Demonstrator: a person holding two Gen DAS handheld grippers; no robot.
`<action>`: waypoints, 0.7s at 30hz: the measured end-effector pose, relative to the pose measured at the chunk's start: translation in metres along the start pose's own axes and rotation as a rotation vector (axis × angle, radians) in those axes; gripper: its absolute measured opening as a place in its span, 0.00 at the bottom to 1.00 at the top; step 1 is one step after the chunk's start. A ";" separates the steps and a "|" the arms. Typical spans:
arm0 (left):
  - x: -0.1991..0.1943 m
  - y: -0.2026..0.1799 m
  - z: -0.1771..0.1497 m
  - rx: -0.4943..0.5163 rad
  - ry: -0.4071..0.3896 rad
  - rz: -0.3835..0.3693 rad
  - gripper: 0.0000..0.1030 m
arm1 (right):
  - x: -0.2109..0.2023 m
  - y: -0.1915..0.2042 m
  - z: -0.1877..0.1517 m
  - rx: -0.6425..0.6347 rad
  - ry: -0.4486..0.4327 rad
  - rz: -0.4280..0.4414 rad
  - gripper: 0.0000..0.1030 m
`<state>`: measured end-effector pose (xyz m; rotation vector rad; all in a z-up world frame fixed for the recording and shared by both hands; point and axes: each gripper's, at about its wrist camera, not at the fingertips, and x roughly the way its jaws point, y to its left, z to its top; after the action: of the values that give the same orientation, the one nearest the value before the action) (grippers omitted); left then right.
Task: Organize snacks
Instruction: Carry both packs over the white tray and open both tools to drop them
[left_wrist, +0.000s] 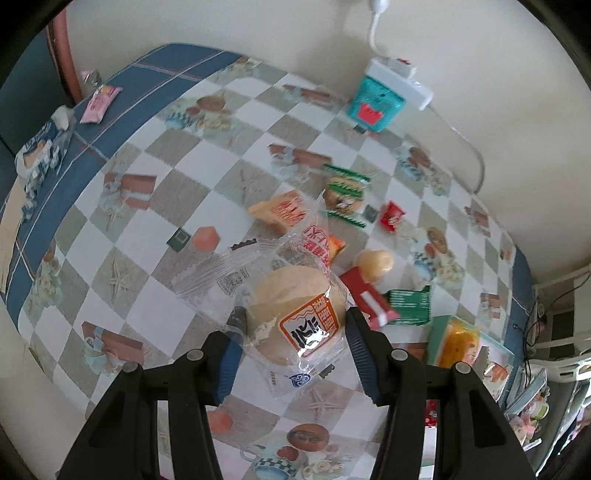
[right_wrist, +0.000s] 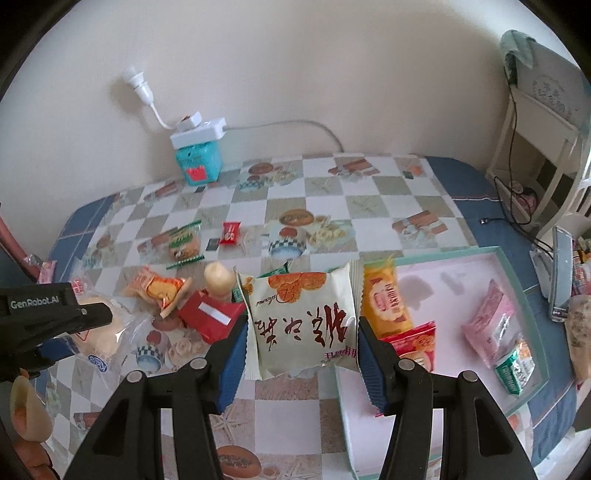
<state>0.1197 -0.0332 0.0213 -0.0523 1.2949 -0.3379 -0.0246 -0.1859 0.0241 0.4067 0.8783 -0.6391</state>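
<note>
Held, left claw (left_wrist: 291, 332): pinching one clear-wrapped round bun (left_wrist: 291, 314), blue pads pressed on both sides of the wrapper, the bun lifted clear of the counter (left_wrist: 155, 295).

Held, right claw (right_wrist: 301, 343): pinching one cream pastry packet (right_wrist: 301, 321) with brown script, pads on both edges, carried just beside the near-left corner of the tray (right_wrist: 524, 280).

Already in the tray, which has a pink floor and a teal rim:
- one orange biscuit pack (right_wrist: 384, 299), at the left wall
- one red-and-cream packet (right_wrist: 413, 339), touching the orange one
- one pink wrapped snack (right_wrist: 491, 317), toward the right
- one green-and-white packet (right_wrist: 515, 365), just beside the pink one

Left loose on the counter:
- one burger-print snack with green crimped ends (right_wrist: 184, 243)
- one small red candy (right_wrist: 229, 232), near the burger snack
- one orange cracker pack (right_wrist: 159, 288)
- one red packet with a white stripe (right_wrist: 210, 317), a pale bun showing at its far end
- one dark green packet (left_wrist: 410, 301), partly hidden behind the red packet
- one pink packet (left_wrist: 99, 103), well apart on the blue border of the cloth

Not snacks: a teal box (right_wrist: 199, 162) under a white power strip at the wall.

Progress, by my reckoning: four stowed, two in transit in my claws, about six left to collect. Roughly a third done; the tray has plenty of bare floor.
</note>
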 end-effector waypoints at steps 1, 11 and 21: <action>-0.002 -0.004 -0.001 0.009 -0.005 0.000 0.54 | -0.001 -0.003 0.001 0.006 -0.003 -0.002 0.56; -0.005 -0.056 -0.012 0.121 -0.038 -0.011 0.54 | 0.001 -0.038 0.008 0.083 -0.001 -0.009 0.56; 0.004 -0.101 -0.028 0.224 -0.034 -0.030 0.54 | 0.007 -0.082 0.011 0.174 0.007 -0.011 0.56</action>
<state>0.0719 -0.1262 0.0327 0.1119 1.2166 -0.5044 -0.0690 -0.2557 0.0192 0.5615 0.8344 -0.7274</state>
